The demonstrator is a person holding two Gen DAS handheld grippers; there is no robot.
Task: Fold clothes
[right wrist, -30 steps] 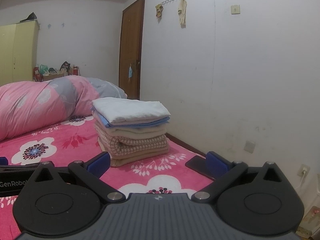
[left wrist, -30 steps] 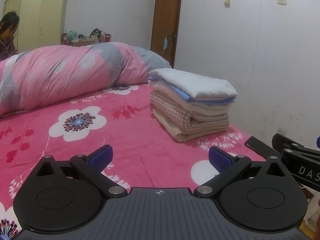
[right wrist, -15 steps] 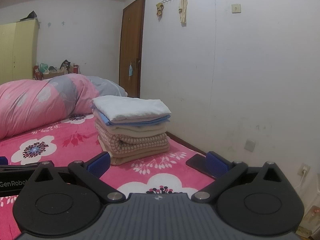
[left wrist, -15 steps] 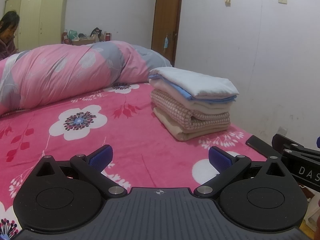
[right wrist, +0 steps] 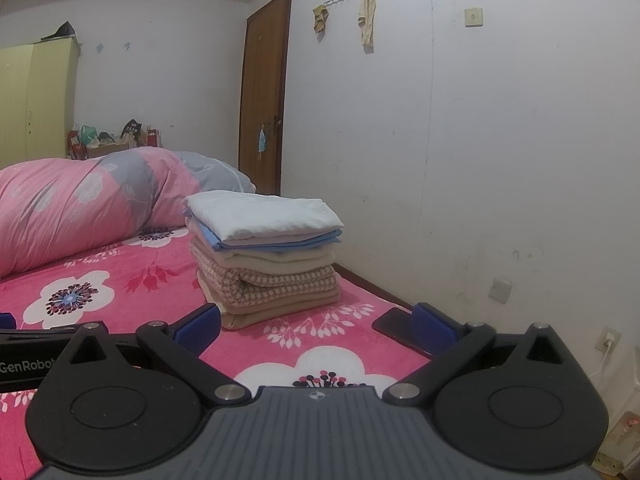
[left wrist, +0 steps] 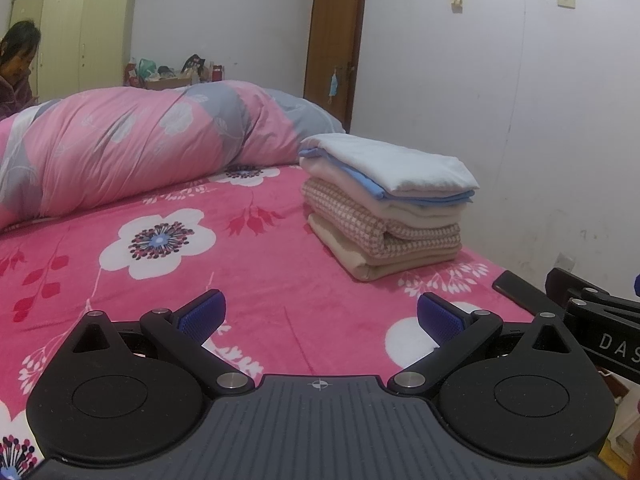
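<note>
- Both the left gripper & right gripper are held spread wide, nothing pinched.
- Folded stack looks finished; next garment must be found, probably out of view.

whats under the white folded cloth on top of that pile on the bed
Under the white cloth lie a blue layer, a cream one, a pink checked one and a beige one. Only their edges show; any layers between stay hidden.
</note>
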